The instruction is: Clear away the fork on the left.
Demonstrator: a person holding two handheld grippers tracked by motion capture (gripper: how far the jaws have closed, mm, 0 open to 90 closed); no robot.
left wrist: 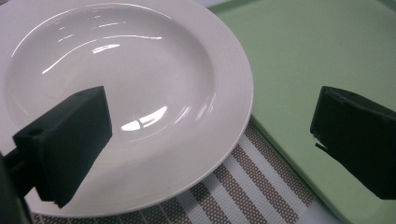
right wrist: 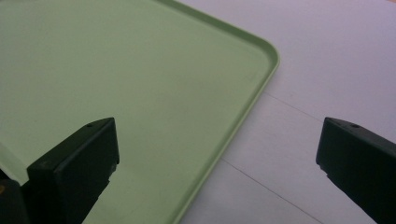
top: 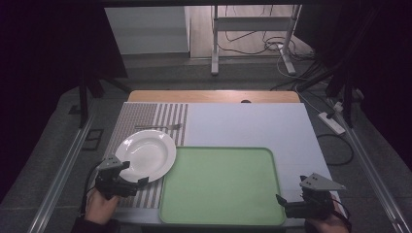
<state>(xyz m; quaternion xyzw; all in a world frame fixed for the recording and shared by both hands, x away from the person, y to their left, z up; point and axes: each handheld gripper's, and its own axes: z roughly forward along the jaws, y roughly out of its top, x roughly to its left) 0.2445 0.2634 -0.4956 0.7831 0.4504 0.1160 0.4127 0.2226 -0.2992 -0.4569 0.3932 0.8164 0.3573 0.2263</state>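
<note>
Left hand-held gripper (top: 135,174) comes in low at the near rim of the white plate (top: 145,155), jaws spread wide and nothing between them, one over the plate's bowl and the other out over the green tray (top: 223,187). The plate sits on the striped placemat (top: 170,116) at the left of the desk (top: 252,124), its right edge just beside the tray, perhaps overlapping its lip. Here's the worry: that rim is thin, glossy and low, so a bite taken too shallow could let the plate slide out or tip as it lifts, and a jaw driven down could clip the tray edge or skid the plate across the mat. The right hand-held gripper (top: 281,203) hangs at the tray's near right corner, jaws likewise wide apart and empty, so it offers no support yet. Only the high view gives the full layout, including a fork (top: 158,126) lying on the mat beyond the plate. The left gripper view gives the shine of the plate (left wrist: 126,93) and the mat's weave, while the right gripper view gives the tray's raised rounded lip (right wrist: 252,88) against the pale desk surface.
</note>
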